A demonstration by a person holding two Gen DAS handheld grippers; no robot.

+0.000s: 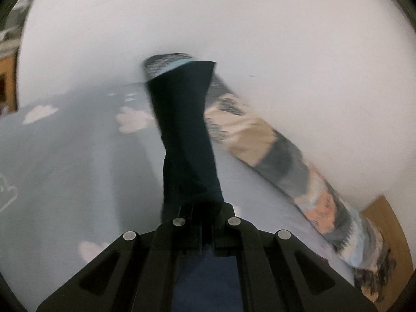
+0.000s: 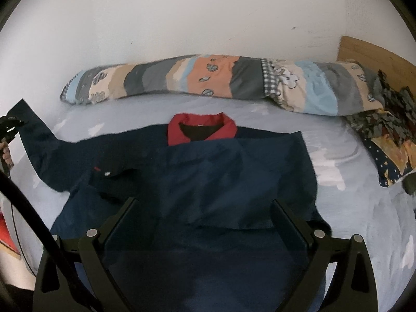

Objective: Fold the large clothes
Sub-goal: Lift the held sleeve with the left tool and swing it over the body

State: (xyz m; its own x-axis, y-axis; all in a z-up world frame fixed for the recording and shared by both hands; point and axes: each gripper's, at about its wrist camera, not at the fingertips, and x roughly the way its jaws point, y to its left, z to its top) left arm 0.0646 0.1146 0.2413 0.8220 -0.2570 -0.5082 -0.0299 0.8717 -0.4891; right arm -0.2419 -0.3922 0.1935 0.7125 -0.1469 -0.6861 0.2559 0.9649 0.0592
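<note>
Currently the left tool [image 1: 205, 223] is clamped on the cuff end of the jacket's sleeve [image 1: 187, 135], jaws together with the dark fabric pinched between them. In the right wrist view the same tool [image 2: 10, 127] sits at the far left, with the sleeve [image 2: 49, 153] raised off the bed [image 2: 364, 208] and stretched out from the shoulder. The right tool [image 2: 205, 223] has its jaws well apart and holds nothing; it hovers over the lower body of the jacket [image 2: 208, 182].

The jacket lies flat, front up, on the bed, with its red collar [image 2: 201, 128] toward the long pillow [image 2: 208, 80] by the wall. The other sleeve appears already folded across the chest.

Step in hand, by judgement: fold the left sleeve inward over the body.

- Keep the grip closed until the cuff rests on the jacket.
- Carry the cuff across in a low arc, so the fabric lays down without twisting.
- Keep the fold line along the shoulder seam, parallel to the side edge.
- Use the right tool to pin the body if it drags.
</note>
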